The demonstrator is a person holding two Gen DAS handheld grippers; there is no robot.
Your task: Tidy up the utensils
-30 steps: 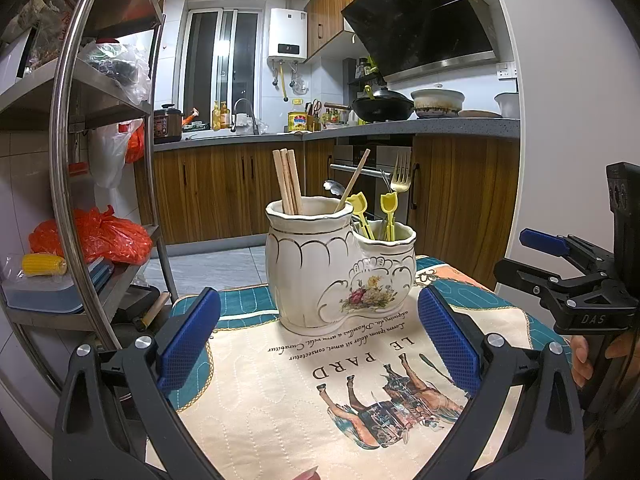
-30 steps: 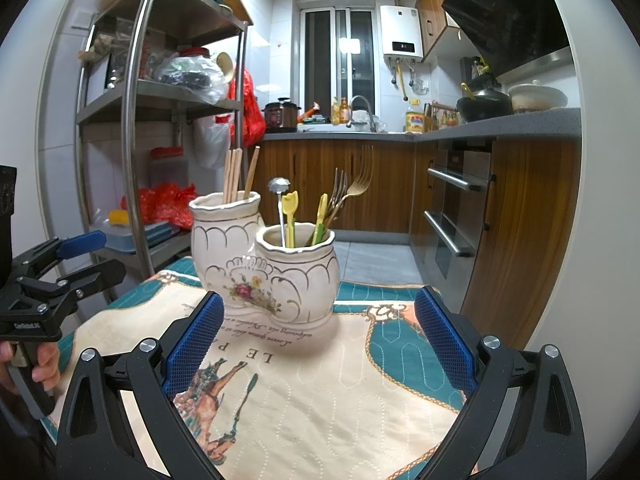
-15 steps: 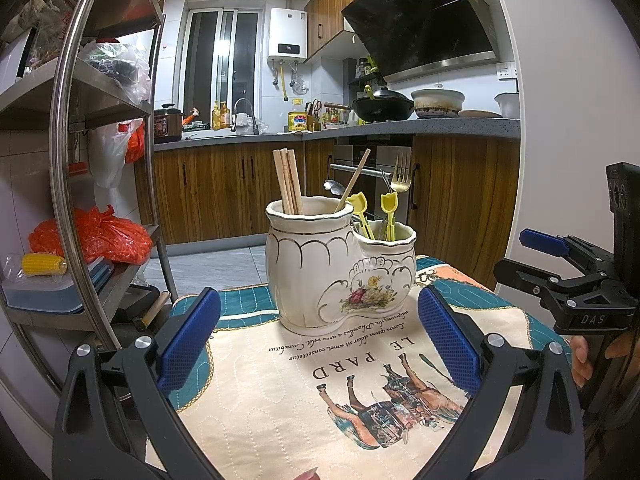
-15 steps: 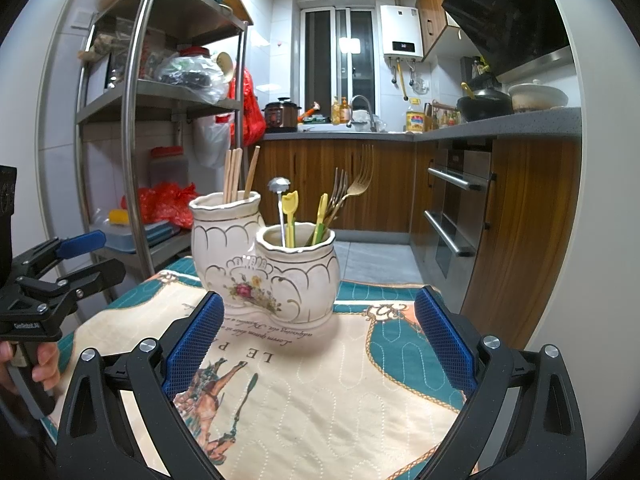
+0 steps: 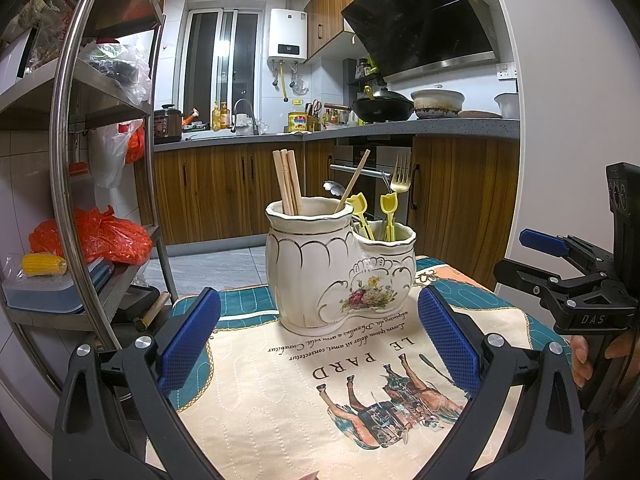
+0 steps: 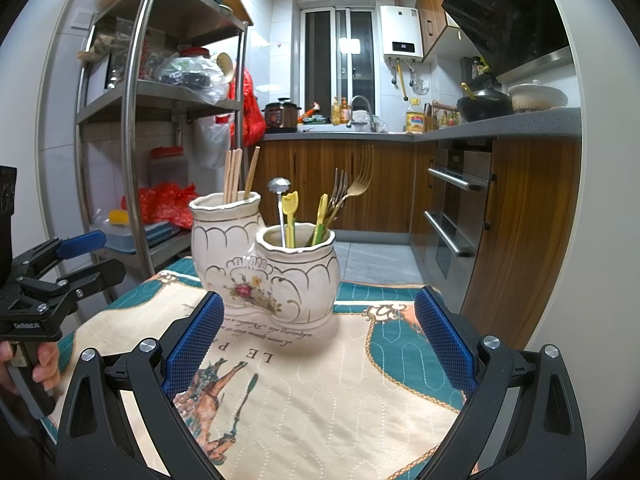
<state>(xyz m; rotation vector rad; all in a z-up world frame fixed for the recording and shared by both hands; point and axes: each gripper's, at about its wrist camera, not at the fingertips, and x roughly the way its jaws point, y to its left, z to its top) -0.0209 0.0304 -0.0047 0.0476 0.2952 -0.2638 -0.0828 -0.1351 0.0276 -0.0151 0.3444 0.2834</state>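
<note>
Holder: a two-compartment ceramic utensil holder (image 5: 340,264) is stood on the printed cloth (image 5: 304,392), ahead of both tools.
Taller compartment: wooden chopsticks (image 5: 288,182) are held upright here, with one more leaning apart from the bunch.
Lower compartment: a gold fork (image 6: 358,184), yellow plastic picks (image 6: 290,210) and a small metal spoon (image 6: 279,186) are kept here.
Left gripper (image 5: 318,342): opened wide, nothing held, kept short of the holder.
Right gripper (image 6: 318,340): likewise spread wide and empty, near the holder without touching it.
Handling: the utensils are judged light and stiff; the metal ones are likely slippery, the chopsticks less so.
Grasp: exposed upper shafts are best pinched, then lifted straight up.
Caution: the glazed holder is judged heavy and fragile, so sideways knocks are to be avoided.
</note>
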